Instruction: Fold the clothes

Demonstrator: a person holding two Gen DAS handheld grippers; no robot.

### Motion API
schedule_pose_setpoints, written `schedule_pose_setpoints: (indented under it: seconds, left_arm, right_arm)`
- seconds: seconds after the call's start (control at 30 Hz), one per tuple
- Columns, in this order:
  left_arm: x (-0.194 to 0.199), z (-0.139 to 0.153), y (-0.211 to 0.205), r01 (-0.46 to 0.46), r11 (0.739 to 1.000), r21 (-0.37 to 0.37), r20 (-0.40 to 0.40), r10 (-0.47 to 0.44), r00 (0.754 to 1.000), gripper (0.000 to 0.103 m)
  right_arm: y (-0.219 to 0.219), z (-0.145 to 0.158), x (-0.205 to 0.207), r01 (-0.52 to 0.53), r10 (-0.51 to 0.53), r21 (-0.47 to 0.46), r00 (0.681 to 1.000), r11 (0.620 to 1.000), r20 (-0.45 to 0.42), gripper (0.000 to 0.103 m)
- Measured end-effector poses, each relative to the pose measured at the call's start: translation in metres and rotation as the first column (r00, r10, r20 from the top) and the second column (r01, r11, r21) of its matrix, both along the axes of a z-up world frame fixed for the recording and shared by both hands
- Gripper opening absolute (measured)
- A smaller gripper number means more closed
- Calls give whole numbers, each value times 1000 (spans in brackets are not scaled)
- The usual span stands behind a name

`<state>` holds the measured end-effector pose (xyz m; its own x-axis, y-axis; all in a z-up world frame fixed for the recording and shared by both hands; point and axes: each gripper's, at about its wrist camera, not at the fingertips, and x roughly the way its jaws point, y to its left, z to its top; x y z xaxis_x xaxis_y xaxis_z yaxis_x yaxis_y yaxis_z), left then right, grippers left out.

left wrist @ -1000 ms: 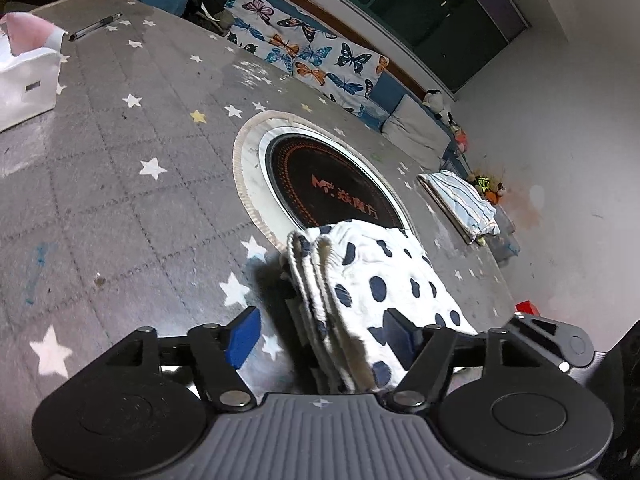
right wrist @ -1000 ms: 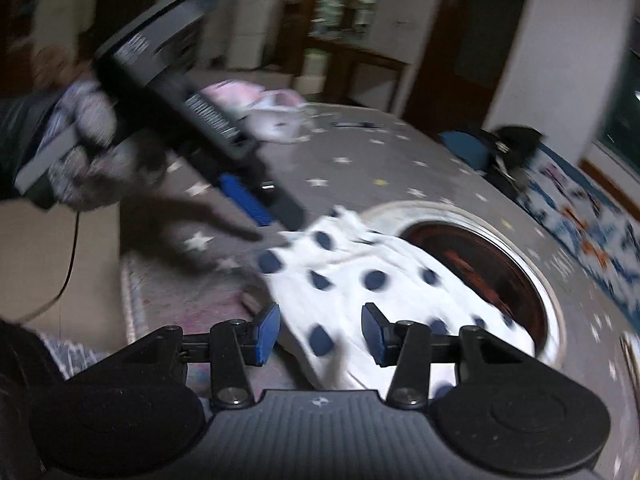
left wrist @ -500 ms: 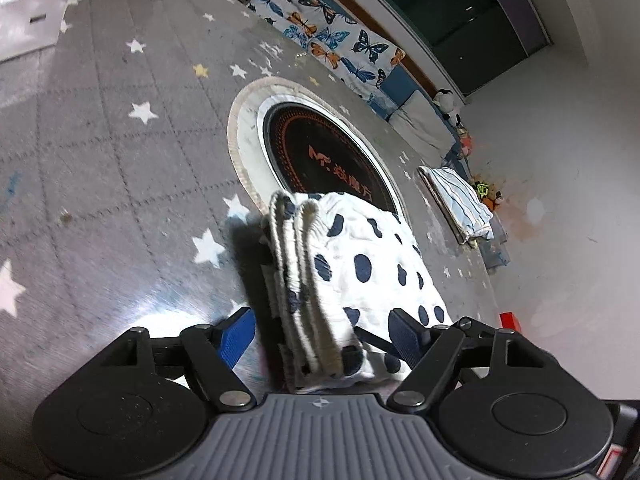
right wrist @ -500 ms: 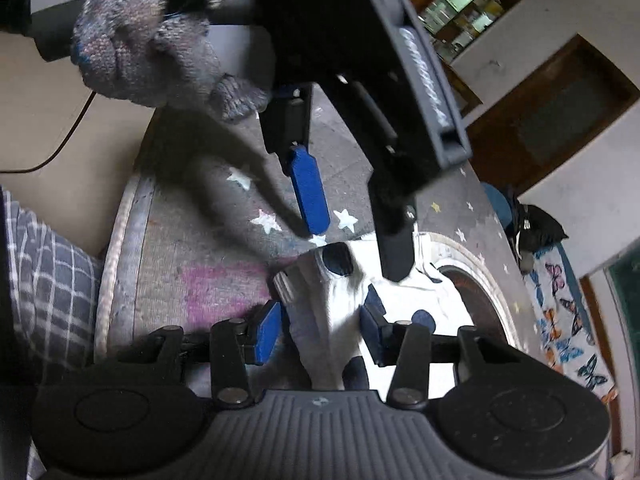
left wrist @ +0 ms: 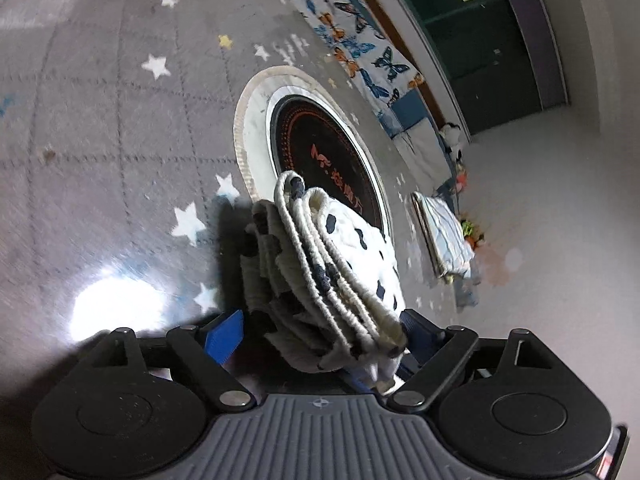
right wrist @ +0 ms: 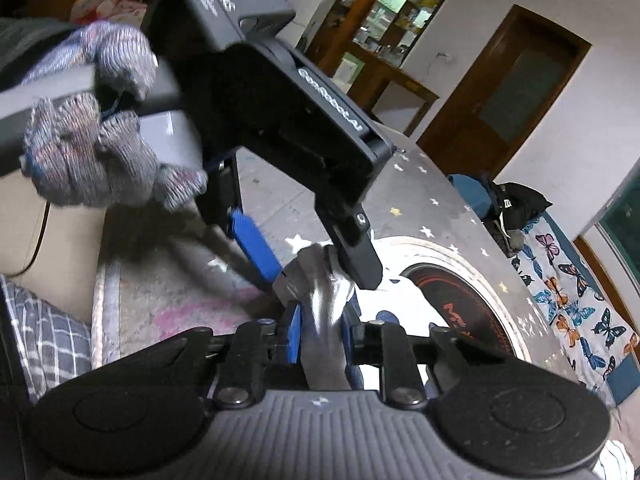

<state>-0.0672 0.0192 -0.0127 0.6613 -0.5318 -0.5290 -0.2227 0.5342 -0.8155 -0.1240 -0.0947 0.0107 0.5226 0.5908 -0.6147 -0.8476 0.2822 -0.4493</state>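
**Between two grippers: a folded spotted garment on a star-print table**

On a grey star-patterned tablecloth (left wrist: 100,128), a white garment with dark blue spots (left wrist: 320,264) lies folded into a thick bundle, its layered edges stacked like cords. It sits just beside and partly over a round black inset with orange lettering (left wrist: 324,152) in the table's centre.

From the left wrist view, the left gripper (left wrist: 320,332) straddles the near end of the bundle; its blue pads stand wide apart, the left one clear of the cloth. From the right wrist view, the right gripper (right wrist: 320,332) is pinched tight on a corner of the garment (right wrist: 324,312). A grey knitted glove (right wrist: 92,152) holds the left tool's handle. Beyond the table lie a butterfly-print cloth (left wrist: 352,48) and a folded striped item (left wrist: 444,232).
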Motion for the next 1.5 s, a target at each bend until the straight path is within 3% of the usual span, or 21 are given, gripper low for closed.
schedule_pose_setpoints:
  seconds: [0.13,0.37,0.53,0.67,0.8,0.87,1.1,1.2,1.5]
  left_arm:
    - [3,-8,-2,-29,997,-75,-27,27,999,87]
    - [5,-14,-4,-56,988,-142,-15,55,998,88]
    - [13,-19,-1,-82,979,-189,2,84,996,81]
    - [16,-28,2,-87,970,-225,4,90,996,62]
    - [18,-38,4,-91,967,-237,-7,92,996,34]
    - [19,-41,4,-97,968,-232,-15,96,995,29]
    - [23,-41,6,-91,975,-204,-1,93,996,27]
    - [24,-41,7,-92,976,-196,1,94,996,27]
    - [29,-42,6,-88,982,-167,1,89,996,27]
  right_arm:
    - [-11,7,-1,14,-14,20,1000,1000,1,18]
    - [-18,15,3,28,-28,50,1000,998,-6,17]
    - [-24,17,-3,28,-27,61,1000,998,-13,16]
    - [-28,17,-4,33,-31,75,999,997,-29,16]
    - [-28,13,4,29,-26,70,998,997,-50,15]
    - [-29,11,6,36,-31,72,997,997,-66,15]
    - [-42,15,20,99,-81,117,985,988,-150,19]
    - [-55,18,32,155,-124,151,972,976,-199,29]
    - [-106,24,77,394,-300,229,885,890,-356,30]
